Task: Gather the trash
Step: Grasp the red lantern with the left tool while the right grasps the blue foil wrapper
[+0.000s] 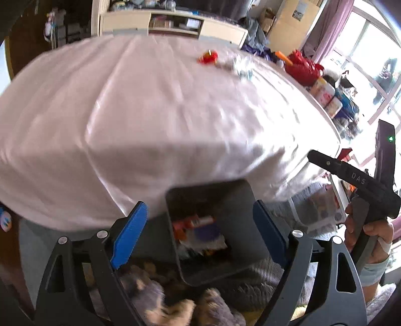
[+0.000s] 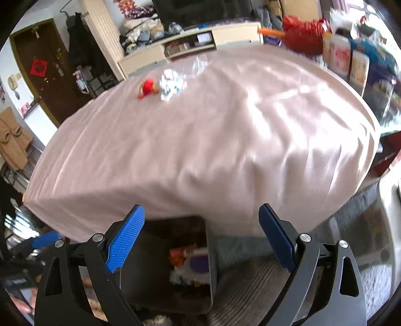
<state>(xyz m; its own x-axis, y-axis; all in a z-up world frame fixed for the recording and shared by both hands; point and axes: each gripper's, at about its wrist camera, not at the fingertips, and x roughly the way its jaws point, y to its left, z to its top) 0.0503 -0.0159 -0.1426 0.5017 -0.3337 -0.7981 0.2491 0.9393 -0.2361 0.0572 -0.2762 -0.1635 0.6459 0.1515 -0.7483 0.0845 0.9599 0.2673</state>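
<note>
A dark grey bin (image 1: 240, 225) with several wrappers inside stands on the floor below the table's near edge; it also shows in the right wrist view (image 2: 213, 273). A red scrap (image 1: 208, 57) and a clear crumpled plastic piece (image 1: 244, 67) lie at the far side of the pink tablecloth (image 1: 155, 112). In the right wrist view the red scrap (image 2: 146, 87) lies left of the clear plastic (image 2: 173, 84). My left gripper (image 1: 200, 230) is open and empty over the bin. My right gripper (image 2: 201, 233) is open and empty above the bin's edge.
A red bag (image 1: 302, 66) and canisters (image 1: 325, 92) stand along the table's right side. A low cabinet (image 1: 173, 23) stands behind the table. A fuzzy rug (image 1: 213, 306) lies under the bin. A dark door (image 2: 42, 72) is far left.
</note>
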